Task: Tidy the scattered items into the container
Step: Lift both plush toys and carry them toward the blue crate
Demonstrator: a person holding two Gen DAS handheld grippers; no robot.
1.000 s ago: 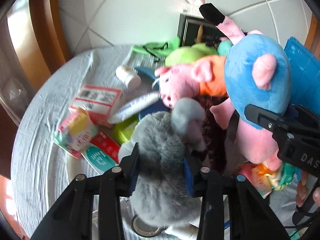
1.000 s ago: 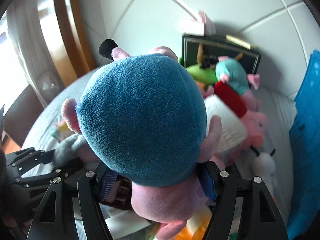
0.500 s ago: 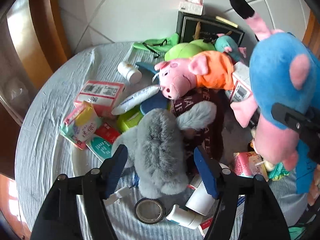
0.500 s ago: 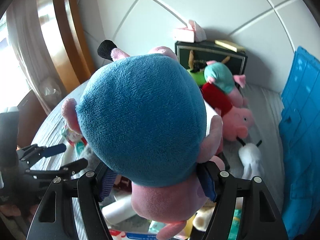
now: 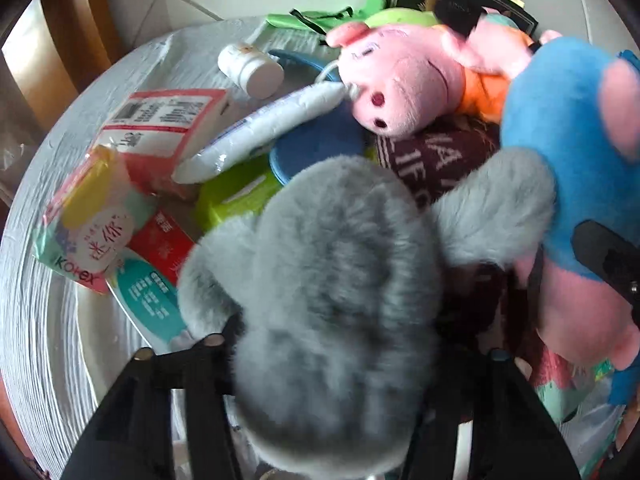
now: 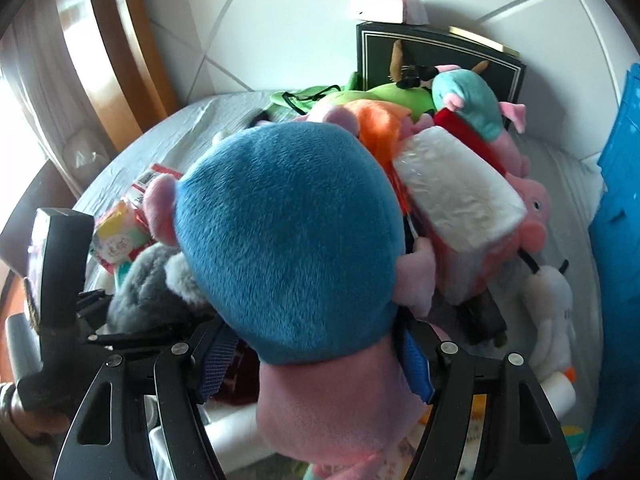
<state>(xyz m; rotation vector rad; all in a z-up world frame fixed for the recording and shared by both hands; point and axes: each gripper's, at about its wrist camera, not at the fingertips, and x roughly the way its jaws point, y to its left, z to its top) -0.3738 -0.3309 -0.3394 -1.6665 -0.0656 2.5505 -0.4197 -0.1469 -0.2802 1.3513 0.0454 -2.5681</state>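
Scattered items cover the grey tablecloth (image 5: 36, 320): a grey fluffy plush (image 5: 340, 320), a pink pig plush (image 5: 404, 88) in orange, a white bottle (image 5: 252, 66), a white tube (image 5: 260, 128) and tissue packs (image 5: 96, 228). The left gripper (image 5: 332, 344) has just been closing, its fingers pinching the grey plush amid the pile. The right gripper (image 6: 308, 356) pinches a blue-and-pink plush (image 6: 288, 232) above the pile. A blue crate (image 6: 618, 216) stands at the table's right edge.

A lived-in home room.
White tiled floor (image 6: 288, 28), a wooden door frame (image 6: 120, 60), a cloth-covered round table (image 5: 36, 320) heaped with plush toys (image 5: 404, 80), tissue packs (image 5: 92, 224) and a lotion bottle (image 5: 250, 66).
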